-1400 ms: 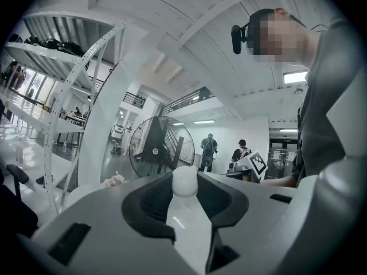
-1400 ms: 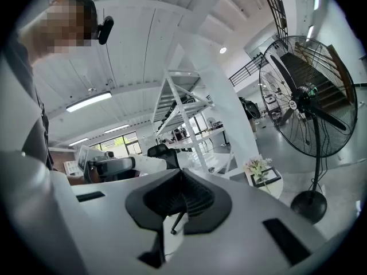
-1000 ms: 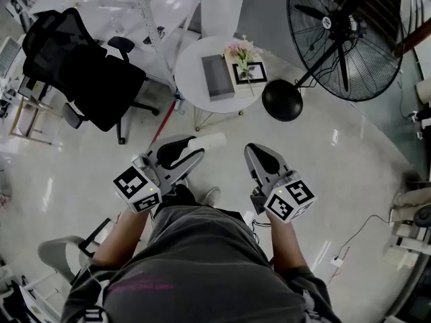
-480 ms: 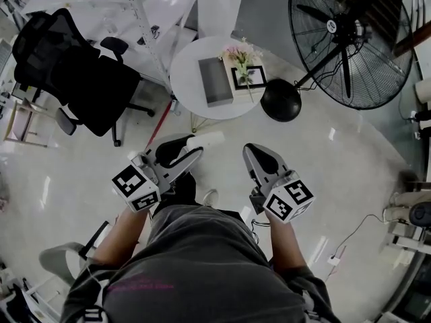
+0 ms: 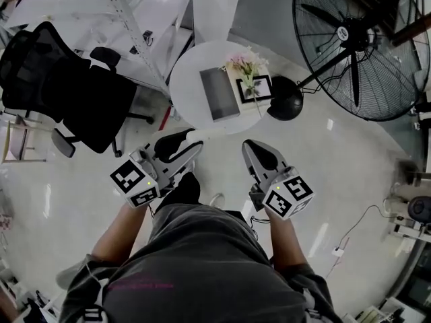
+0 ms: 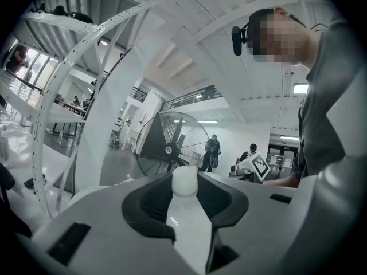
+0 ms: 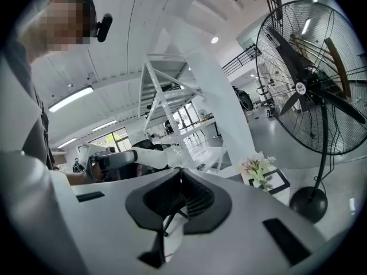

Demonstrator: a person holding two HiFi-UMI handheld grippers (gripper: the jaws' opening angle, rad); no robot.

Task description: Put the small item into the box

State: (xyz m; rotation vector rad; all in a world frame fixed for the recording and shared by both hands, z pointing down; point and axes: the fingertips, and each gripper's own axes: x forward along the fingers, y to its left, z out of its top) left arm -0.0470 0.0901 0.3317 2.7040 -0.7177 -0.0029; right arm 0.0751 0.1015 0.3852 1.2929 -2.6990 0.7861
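A small white tube-shaped item (image 6: 184,213) with a rounded tip sits between the dark pads of my left gripper (image 6: 184,182), which is shut on it. In the head view the left gripper (image 5: 187,145) is held at waist height, with the item (image 5: 201,137) pointing toward a round white table (image 5: 188,93). A grey box (image 5: 219,94) lies on that table. My right gripper (image 5: 252,148) is beside the left, and its jaws meet with nothing between them (image 7: 180,175).
Pink flowers (image 5: 244,64) and a black-framed picture (image 5: 256,88) stand next to the box on the table. A big black floor fan (image 5: 357,39) is at the right, a black office chair (image 5: 67,86) at the left. White shelving (image 5: 128,25) rises behind the table.
The table, chair and fan have slid closer to the grippers in the head view as the person moves forward. Both grippers keep their pose, the left still holding the item.
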